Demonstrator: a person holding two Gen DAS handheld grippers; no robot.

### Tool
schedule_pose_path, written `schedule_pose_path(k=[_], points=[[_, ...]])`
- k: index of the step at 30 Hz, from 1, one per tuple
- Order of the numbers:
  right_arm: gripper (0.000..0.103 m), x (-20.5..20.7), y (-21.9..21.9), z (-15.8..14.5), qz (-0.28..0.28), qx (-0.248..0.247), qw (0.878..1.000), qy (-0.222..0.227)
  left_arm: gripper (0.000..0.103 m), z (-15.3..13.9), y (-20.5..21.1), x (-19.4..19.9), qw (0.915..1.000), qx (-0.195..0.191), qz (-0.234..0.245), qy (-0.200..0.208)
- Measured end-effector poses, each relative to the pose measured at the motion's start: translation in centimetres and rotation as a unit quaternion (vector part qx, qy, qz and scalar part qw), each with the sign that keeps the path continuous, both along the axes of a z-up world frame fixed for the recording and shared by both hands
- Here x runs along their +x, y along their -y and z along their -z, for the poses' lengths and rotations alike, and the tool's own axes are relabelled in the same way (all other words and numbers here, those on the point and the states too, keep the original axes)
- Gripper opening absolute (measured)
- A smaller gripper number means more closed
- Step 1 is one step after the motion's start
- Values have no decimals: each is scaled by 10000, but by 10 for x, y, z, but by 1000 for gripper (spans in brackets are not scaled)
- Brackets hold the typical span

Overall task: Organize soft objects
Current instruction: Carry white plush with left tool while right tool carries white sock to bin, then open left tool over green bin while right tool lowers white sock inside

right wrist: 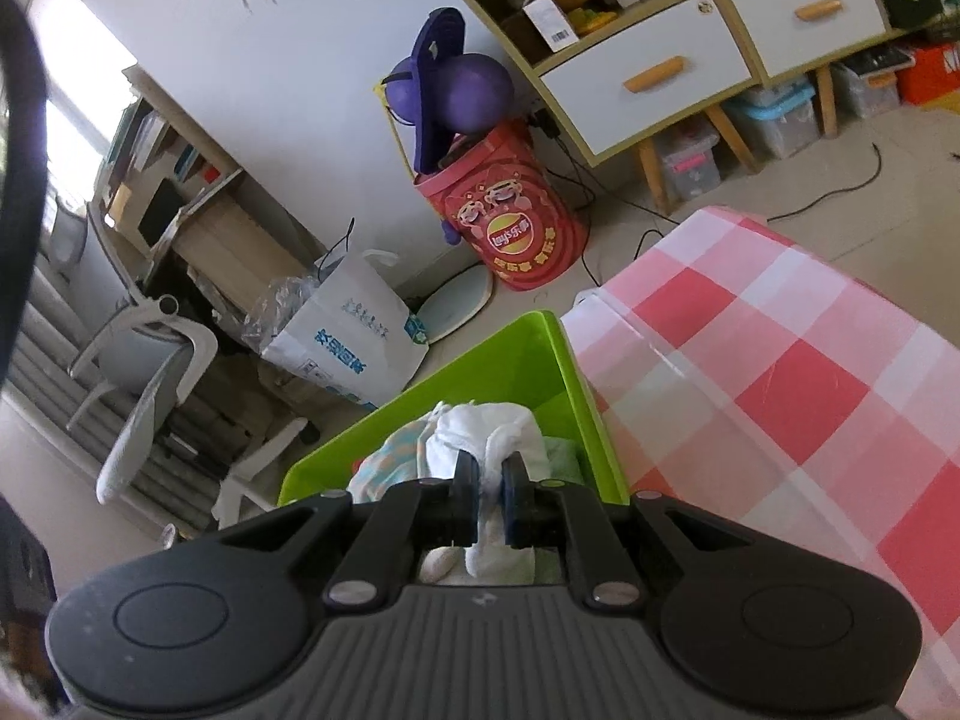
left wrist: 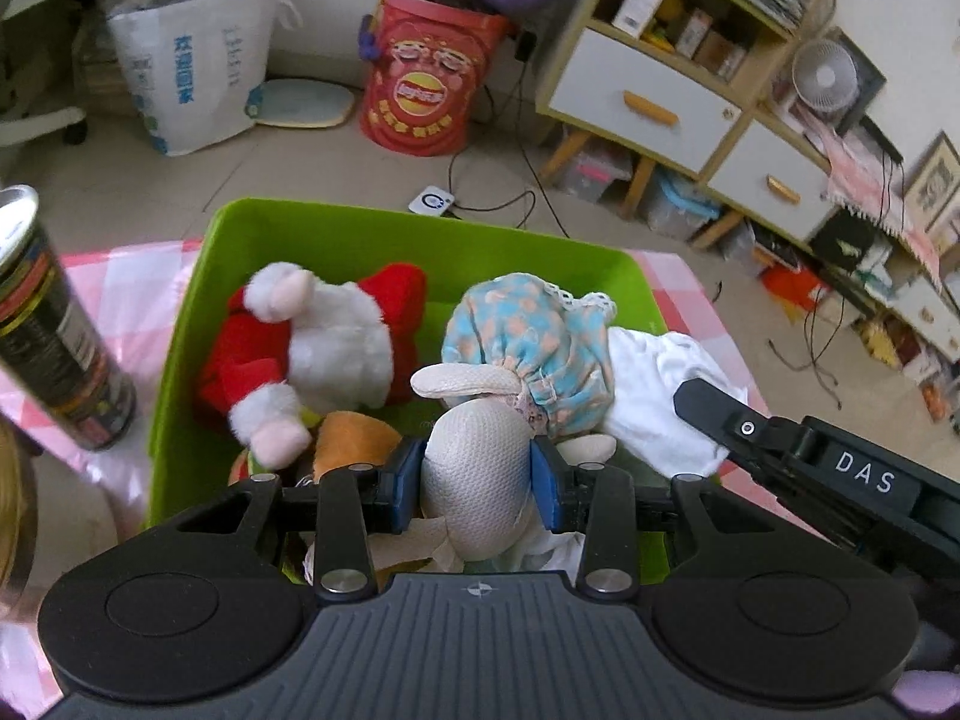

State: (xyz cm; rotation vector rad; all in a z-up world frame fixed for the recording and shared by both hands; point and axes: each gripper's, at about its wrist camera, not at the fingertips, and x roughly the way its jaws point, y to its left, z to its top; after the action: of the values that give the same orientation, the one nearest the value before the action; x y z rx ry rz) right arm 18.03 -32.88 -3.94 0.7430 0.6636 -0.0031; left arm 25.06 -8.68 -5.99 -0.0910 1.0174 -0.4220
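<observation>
**Ana:** Two grippers, both closed on one soft toy over the bright green plastic bin (left wrist: 336, 228). The left gripper (left wrist: 479, 477) has its blue pads squeezed against the cream knitted head of the rag doll (left wrist: 474, 480). The right gripper (right wrist: 486, 501) is pinched nearly flat on a fold of the doll's white cloth clothing (right wrist: 480, 432).

**Ben:** Where is the doll, exactly?

**Ana:** Over the near right part of the bin, its blue-and-peach flowered bonnet (left wrist: 534, 342) already inside the walls, beside the red-and-white plush toy (left wrist: 318, 336) lying in there. Whether it rests on the pile or hangs free I cannot tell.

**Ben:** What might go wrong?

**Ana:** My guess: the white cloth drapes over the bin's right rim, so letting go now could leave it trailing onto the pink-and-white checked tablecloth (right wrist: 780, 390). Releasing one side first could tip the doll out. The dark cylindrical can (left wrist: 54, 324) standing just left of the bin might be knocked by a wide swing.

**Ben:** Any writing?

**Ana:** "DAS" in white on the right gripper's body. The red round tub (left wrist: 426, 72) on the floor bears a Lay's logo. The white paper bag (left wrist: 192, 66) has blue print I cannot read.
</observation>
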Motion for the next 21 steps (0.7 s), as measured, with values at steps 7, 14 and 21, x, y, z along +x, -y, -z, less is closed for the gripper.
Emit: schedule_pose_path(k=[7, 14, 21], points=[[0, 2, -1, 12, -64, -37, 9998, -163, 40, 7, 5, 12, 10000, 53, -9, -61], [0, 2, 1, 17, -69, 11, 9998, -189, 43, 5, 15, 13, 9997, 224, 13, 35], [16, -3, 10, 12, -116, 345, 9992, -180, 66, -11, 8, 0, 9995, 66, 35, 297]])
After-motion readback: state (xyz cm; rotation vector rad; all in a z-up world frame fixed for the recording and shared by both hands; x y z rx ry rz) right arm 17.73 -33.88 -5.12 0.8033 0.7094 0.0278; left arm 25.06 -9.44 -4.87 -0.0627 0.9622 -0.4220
